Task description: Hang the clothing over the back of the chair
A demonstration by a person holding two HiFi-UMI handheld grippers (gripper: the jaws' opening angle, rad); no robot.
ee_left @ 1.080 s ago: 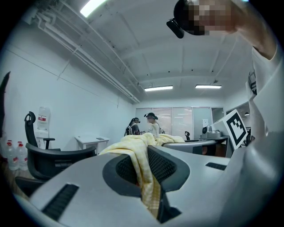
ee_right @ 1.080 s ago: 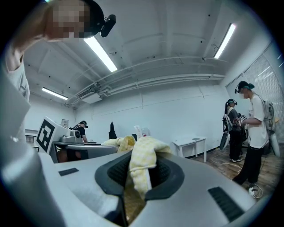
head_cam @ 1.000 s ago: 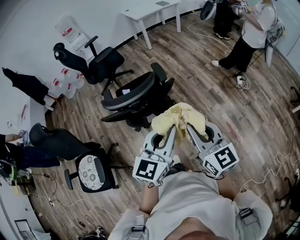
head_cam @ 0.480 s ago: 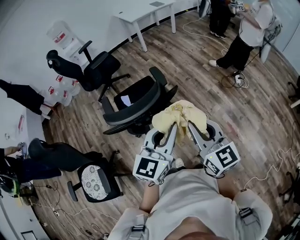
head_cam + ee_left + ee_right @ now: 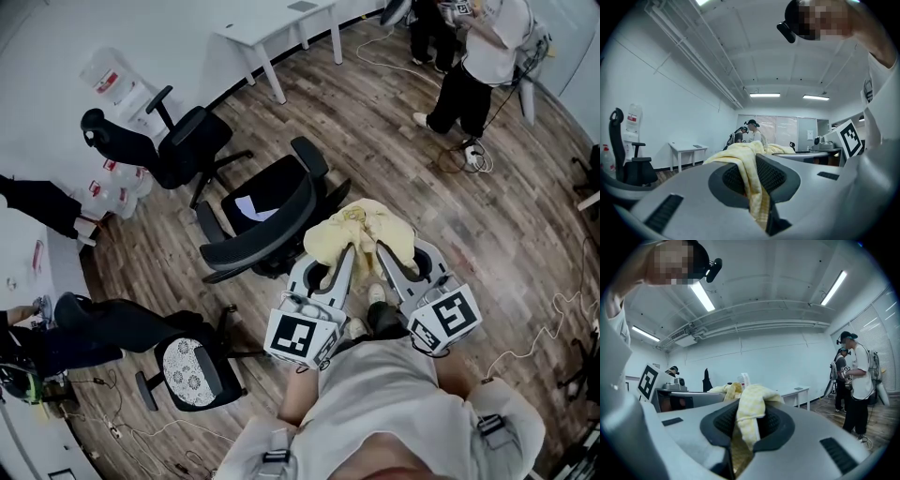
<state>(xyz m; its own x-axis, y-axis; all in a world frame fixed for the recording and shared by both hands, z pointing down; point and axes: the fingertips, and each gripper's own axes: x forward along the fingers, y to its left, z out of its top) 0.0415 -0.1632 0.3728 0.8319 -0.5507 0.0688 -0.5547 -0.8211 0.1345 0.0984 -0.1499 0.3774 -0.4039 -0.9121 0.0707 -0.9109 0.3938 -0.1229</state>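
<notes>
A pale yellow checked garment (image 5: 361,232) hangs bunched between my two grippers, held level in front of me. My left gripper (image 5: 350,251) is shut on one part of the cloth (image 5: 752,180), which drapes out over its jaws. My right gripper (image 5: 379,249) is shut on another part of the cloth (image 5: 749,416). Just beyond and to the left of the garment stands the black office chair (image 5: 272,217), its curved backrest (image 5: 258,242) turned toward me and a white paper on its seat.
A second black chair (image 5: 159,150) stands by the wall at upper left, a white desk (image 5: 272,28) behind it. A low chair with a patterned seat (image 5: 187,370) is at lower left. Two people (image 5: 469,56) stand at upper right among floor cables (image 5: 469,159).
I have stepped forward with both grippers and the garment. The black chair's backrest now lies closer to the cloth, and the room has slid down and left in the head view.
</notes>
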